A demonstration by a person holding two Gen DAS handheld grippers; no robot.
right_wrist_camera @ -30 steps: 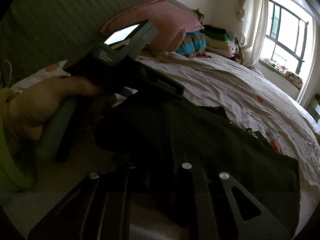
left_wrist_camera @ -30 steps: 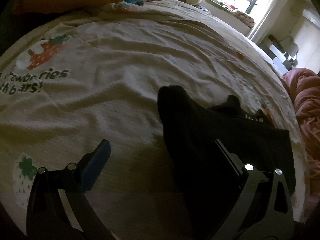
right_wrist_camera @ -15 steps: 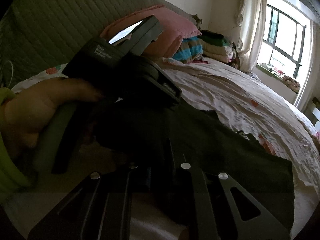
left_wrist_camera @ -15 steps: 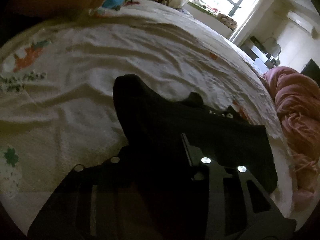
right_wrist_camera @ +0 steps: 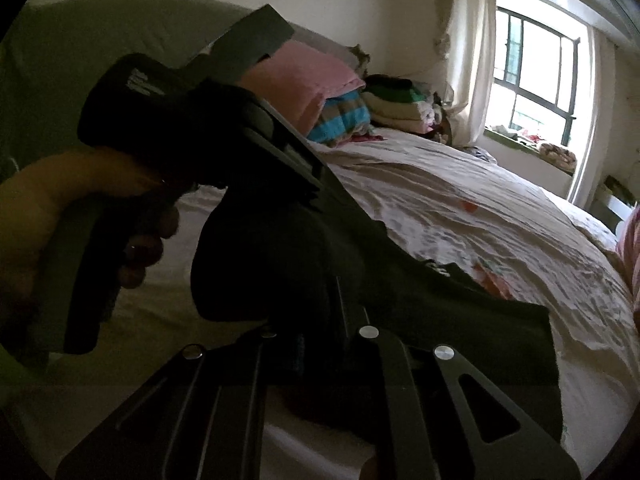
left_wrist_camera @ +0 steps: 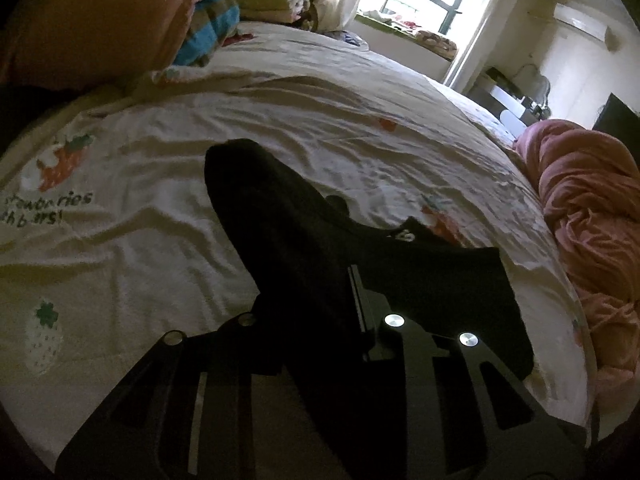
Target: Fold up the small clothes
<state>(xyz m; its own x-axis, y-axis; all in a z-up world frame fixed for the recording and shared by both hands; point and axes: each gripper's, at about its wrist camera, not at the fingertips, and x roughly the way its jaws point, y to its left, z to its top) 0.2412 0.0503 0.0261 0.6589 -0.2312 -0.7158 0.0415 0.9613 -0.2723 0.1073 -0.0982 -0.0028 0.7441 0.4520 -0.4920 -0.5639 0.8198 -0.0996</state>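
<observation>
Closing on soft black fabric, the left tool [left_wrist_camera: 320, 320] pinched a dark small garment [left_wrist_camera: 304, 240]; the right tool [right_wrist_camera: 320, 328] was clamped tight on the same cloth, which draped limp over the bed's crumpled strawberry-print sheet [left_wrist_camera: 168, 240].

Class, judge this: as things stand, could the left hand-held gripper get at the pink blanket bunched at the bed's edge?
Probably not: the left hand-held gripper is closing on the black garment, which it would first have to release.

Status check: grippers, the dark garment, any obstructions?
Left gripper closing on the black cloth garment. Right gripper shut on it too. Garment partly lifted off the strawberry-print bedsheet. No obstructions seen.
</observation>
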